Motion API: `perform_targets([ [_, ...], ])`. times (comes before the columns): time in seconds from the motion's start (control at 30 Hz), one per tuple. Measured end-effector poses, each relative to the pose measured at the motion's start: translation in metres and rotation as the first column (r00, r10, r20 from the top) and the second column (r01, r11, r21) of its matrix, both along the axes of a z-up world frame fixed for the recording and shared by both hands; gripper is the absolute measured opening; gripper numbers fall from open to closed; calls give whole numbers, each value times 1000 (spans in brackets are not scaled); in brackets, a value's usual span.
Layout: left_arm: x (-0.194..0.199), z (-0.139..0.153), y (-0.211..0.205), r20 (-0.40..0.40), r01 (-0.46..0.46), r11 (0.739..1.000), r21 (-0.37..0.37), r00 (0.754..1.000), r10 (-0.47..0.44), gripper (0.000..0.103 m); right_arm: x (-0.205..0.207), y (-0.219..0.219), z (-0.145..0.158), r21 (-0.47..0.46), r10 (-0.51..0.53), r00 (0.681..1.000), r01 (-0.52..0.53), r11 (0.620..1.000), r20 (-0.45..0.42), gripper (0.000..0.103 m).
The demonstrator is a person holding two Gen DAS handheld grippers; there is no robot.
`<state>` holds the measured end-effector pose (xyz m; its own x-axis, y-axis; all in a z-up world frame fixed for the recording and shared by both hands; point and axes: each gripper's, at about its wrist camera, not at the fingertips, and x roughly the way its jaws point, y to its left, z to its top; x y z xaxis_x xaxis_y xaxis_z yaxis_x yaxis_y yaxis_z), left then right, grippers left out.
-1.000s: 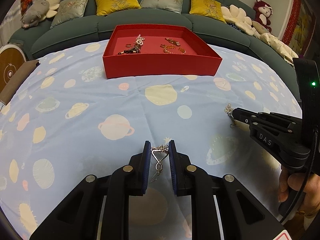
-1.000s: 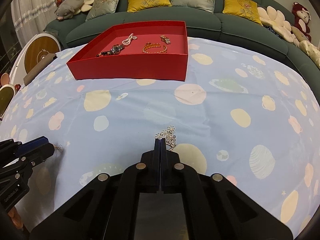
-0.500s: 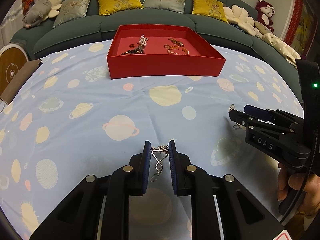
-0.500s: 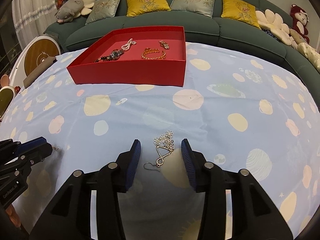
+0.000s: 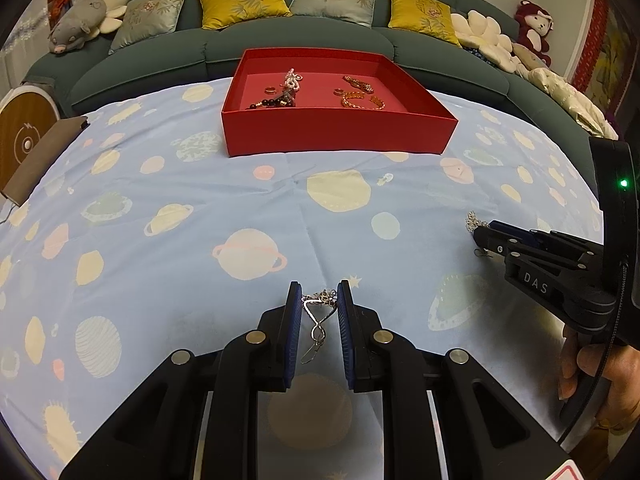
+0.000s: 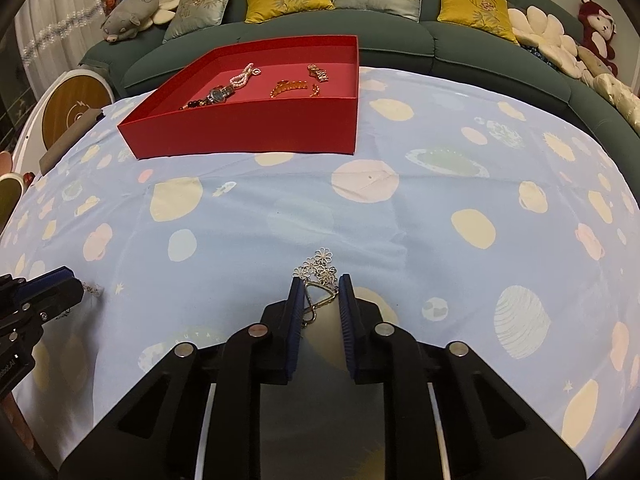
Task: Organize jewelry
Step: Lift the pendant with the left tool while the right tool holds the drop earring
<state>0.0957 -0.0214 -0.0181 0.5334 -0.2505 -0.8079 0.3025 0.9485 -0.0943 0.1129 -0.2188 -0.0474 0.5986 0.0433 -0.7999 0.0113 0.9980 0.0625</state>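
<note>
A silver earring (image 5: 317, 317) sits between the blue pads of the left gripper (image 5: 318, 300). Its flower cluster is level with the fingertips and its twisted loop and hook trail back along the gap. The pads stand close on either side and seem to pinch the cluster, though the contact is hard to make out.

A second earring (image 6: 318, 280) lies at the right gripper (image 6: 320, 294). Its flower cluster pokes out just past the tips and its loop lies between the pads. These jaws have just been closing on it and both pads now appear to touch the loop.

Both earrings are on a blue cloth (image 5: 160, 200) printed with planets, well short of the red tray (image 5: 340, 136). The tray holds a watch (image 6: 218, 94), a pearl string (image 6: 242, 74) and gold pieces (image 6: 294, 88). A hand (image 5: 596, 372) holds the right gripper's handle. Behind the tray a green sofa (image 6: 460, 48) carries cushions and plush toys.
</note>
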Motion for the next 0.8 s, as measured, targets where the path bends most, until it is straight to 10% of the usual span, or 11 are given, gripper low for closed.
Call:
perform_targets([
  [0.8, -1, -1, -8, -3, 17, 1000, 3, 1000, -16, 15, -17, -6, 3, 22, 17, 1000, -17, 1000, 4, 11],
])
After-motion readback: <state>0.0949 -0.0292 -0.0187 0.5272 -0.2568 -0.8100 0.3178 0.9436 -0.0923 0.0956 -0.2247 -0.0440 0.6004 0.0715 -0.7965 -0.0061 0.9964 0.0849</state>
